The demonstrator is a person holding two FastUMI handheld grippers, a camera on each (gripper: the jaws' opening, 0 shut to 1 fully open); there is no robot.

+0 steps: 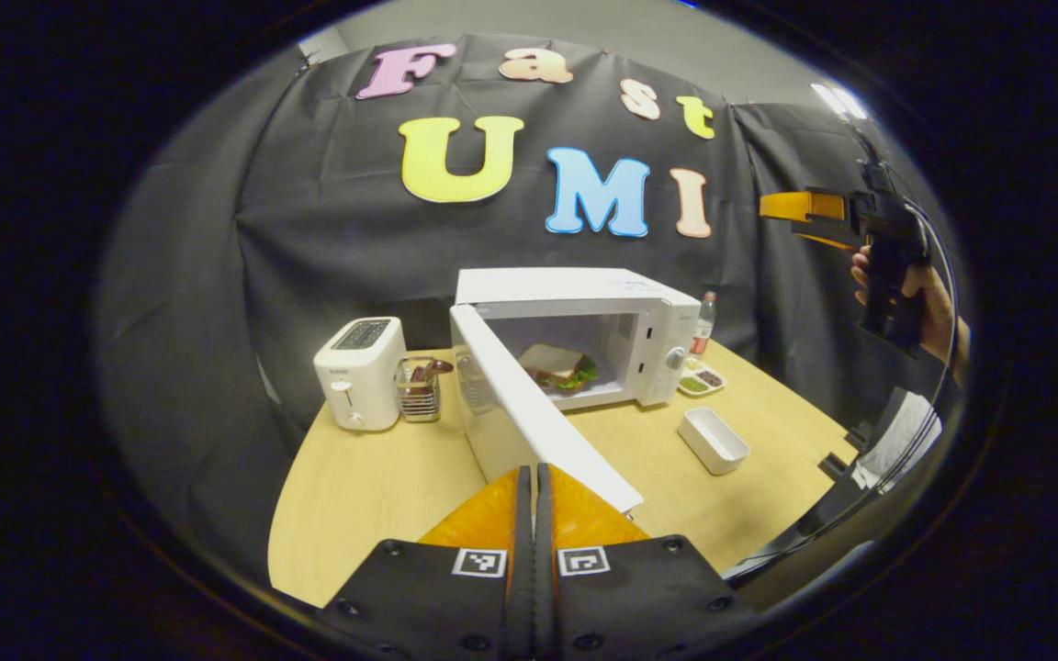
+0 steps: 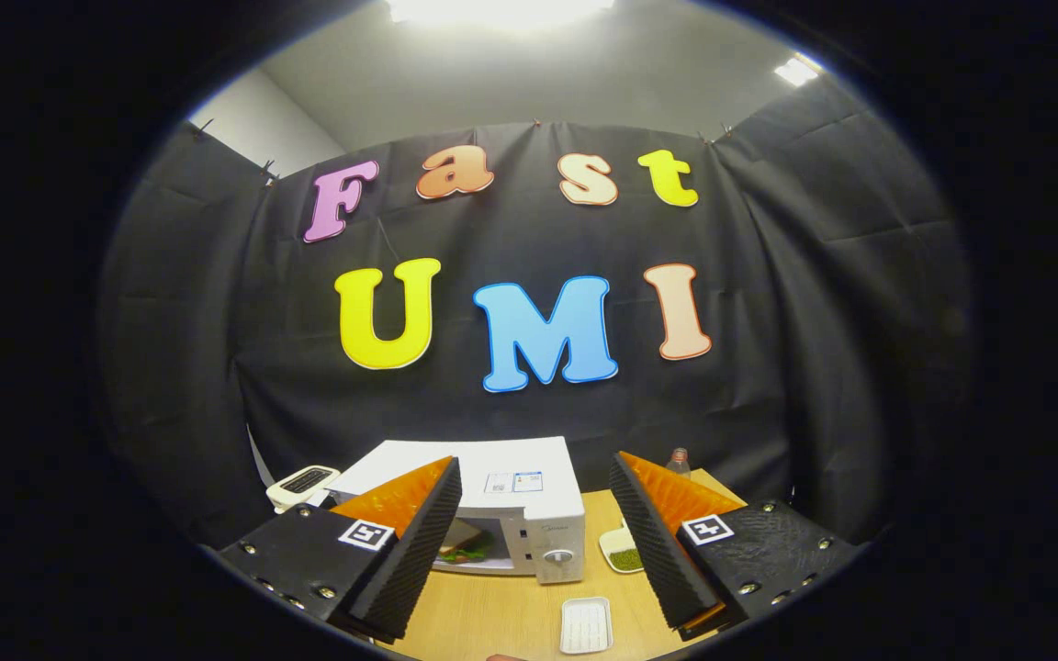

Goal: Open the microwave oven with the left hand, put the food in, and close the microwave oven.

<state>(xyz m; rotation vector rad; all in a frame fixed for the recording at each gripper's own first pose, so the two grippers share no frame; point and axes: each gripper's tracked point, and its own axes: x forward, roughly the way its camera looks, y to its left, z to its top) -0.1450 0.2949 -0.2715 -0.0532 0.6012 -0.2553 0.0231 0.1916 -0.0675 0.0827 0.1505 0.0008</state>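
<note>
On the table [image 1: 373, 477] the microwave oven [image 1: 584, 303] stands with its door [image 1: 538, 413] swung open and the sandwich [image 1: 555, 367] already inside. Closing is the step left: the left gripper [image 1: 534, 487], jaws pressed together, sits near the door's edge, ready to push it. The right gripper [image 2: 534, 514] hovers high, jaws spread, empty.

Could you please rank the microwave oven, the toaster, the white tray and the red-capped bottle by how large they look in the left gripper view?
1. Microwave oven, largest by far, door open.
2. Toaster.
3. White tray, though nearer the camera.
4. Bottle, smallest; farthest back and partly hidden.
</note>
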